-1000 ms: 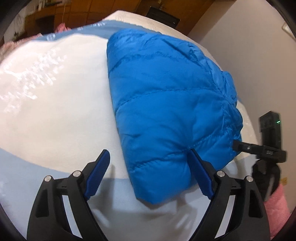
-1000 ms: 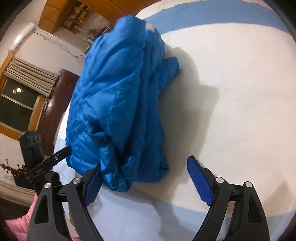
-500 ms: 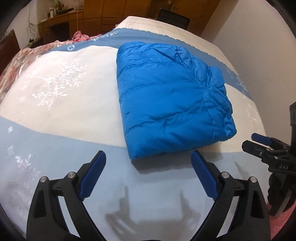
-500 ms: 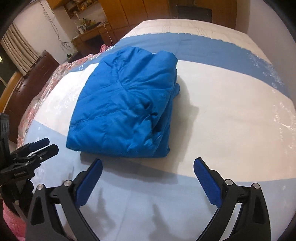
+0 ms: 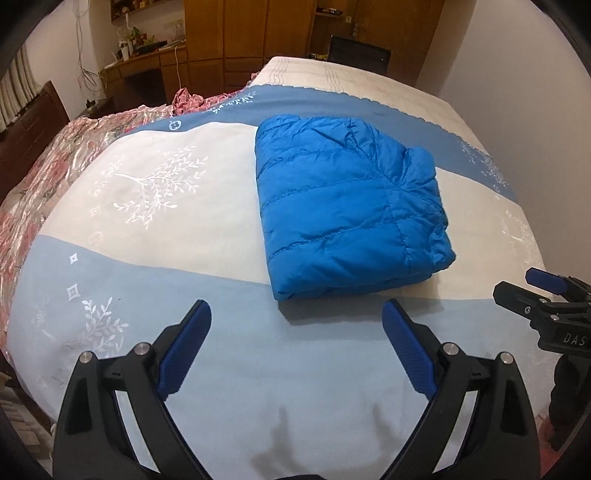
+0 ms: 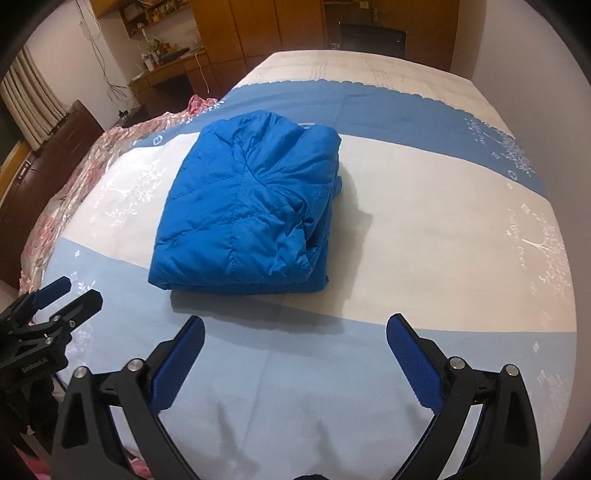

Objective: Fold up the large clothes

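Observation:
A blue quilted puffer jacket (image 5: pixel 343 206) lies folded into a compact rectangle on the bed; it also shows in the right wrist view (image 6: pixel 247 218). My left gripper (image 5: pixel 297 354) is open and empty, held above the light blue band of the bedspread, short of the jacket's near edge. My right gripper (image 6: pixel 295 362) is open and empty, also short of the jacket. Each gripper shows at the edge of the other's view: the right gripper (image 5: pixel 532 291) at the right, the left gripper (image 6: pixel 62 299) at the left.
The bedspread (image 5: pixel 147 206) has white and blue bands with a tree print. A pink floral cover (image 5: pixel 40 177) hangs off the bed's left side. Wooden wardrobes (image 5: pixel 251 33) and a desk (image 5: pixel 147 62) stand beyond the bed. A white wall (image 5: pixel 517 66) is on the right.
Both grippers have pulled back and up from the jacket, which they were close against a second ago. The jacket now rests folded and free on the bed.

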A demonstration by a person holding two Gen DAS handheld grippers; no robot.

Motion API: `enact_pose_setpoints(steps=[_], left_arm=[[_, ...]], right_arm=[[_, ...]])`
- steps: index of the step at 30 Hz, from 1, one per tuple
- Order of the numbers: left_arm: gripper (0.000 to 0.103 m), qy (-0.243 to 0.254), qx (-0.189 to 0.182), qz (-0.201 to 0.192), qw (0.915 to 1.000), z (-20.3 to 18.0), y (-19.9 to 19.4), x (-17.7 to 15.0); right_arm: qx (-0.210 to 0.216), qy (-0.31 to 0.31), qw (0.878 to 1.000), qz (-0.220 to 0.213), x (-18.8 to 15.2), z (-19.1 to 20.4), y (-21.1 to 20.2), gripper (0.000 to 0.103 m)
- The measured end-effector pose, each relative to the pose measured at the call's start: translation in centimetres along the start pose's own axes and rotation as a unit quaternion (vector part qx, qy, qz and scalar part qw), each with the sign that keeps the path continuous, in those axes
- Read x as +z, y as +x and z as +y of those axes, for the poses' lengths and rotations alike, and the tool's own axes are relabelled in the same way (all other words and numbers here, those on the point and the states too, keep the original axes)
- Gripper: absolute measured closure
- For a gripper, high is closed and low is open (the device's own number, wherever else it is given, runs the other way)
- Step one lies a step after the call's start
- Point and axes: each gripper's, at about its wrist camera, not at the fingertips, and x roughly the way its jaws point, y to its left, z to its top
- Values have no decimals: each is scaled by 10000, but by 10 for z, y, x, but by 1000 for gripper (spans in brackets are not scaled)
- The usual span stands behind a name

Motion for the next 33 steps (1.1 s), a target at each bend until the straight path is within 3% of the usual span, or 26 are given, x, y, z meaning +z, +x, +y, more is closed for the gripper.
enact_pose_setpoints(steps=[10, 33], left_arm=[[10, 74, 130, -197, 9997, -3, -30, -4], [10, 146, 231, -211, 9994, -5, -32, -8]], right_arm=[[-229, -39, 9995, -211, -3, 7, -30, 4], [-247, -66, 9996, -105, -8, 8, -27, 4]])
